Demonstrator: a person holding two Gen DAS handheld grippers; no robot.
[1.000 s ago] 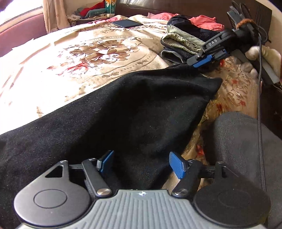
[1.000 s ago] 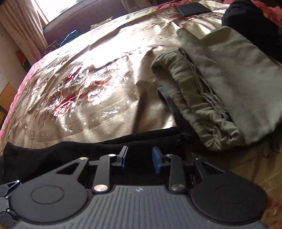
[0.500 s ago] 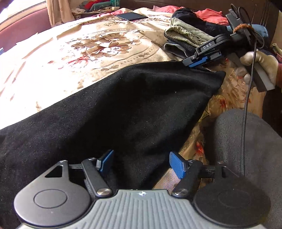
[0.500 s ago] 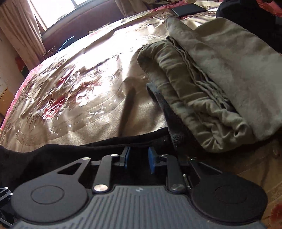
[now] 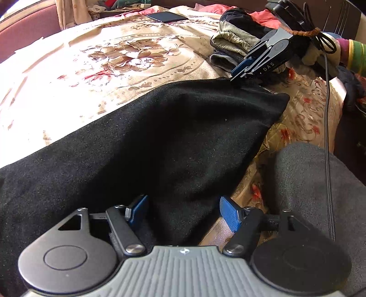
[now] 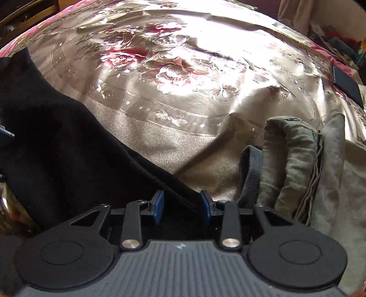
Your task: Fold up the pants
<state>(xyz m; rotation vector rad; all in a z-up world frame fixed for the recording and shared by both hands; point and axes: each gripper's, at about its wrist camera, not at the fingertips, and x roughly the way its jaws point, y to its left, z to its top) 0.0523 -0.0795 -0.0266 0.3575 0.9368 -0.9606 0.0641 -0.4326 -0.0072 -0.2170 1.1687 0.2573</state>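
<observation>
two grippers are in our hands over the bed. nearest to us in the left wrist view, our left gripper [image 5: 183, 211] has its blue pads spread wide apart, with the near edge of the black pants [image 5: 141, 146] lying between them; neither pad presses on the cloth. just beside it on our right, a grey-clad leg [image 5: 320, 182] sits against the bed's edge, and a thin black cable [image 5: 327, 137] hangs down in front of it.

the pants stretch as one broad dark sheet across the near part of the floral bedspread [image 5: 103, 68], from the lower left of the view up to a far corner on the right. at that far corner our right gripper [image 5: 238, 73] points down at the fabric edge. in the right wrist view its jaws are opening, the pads of the right gripper [image 6: 181, 205] partly apart, with a fold of the black cloth running up between them; we cannot tell for sure whether the pads still press on it.

farther on, just beside that corner, a pile of folded clothes [image 6: 297, 164] rests on the bedspread, olive-grey pieces over a darker grey one. well beyond, near the far edge of the bed, a dark phone [image 5: 167, 17] lies flat, with pink and red garments [image 5: 260, 16] heaped to its right.
</observation>
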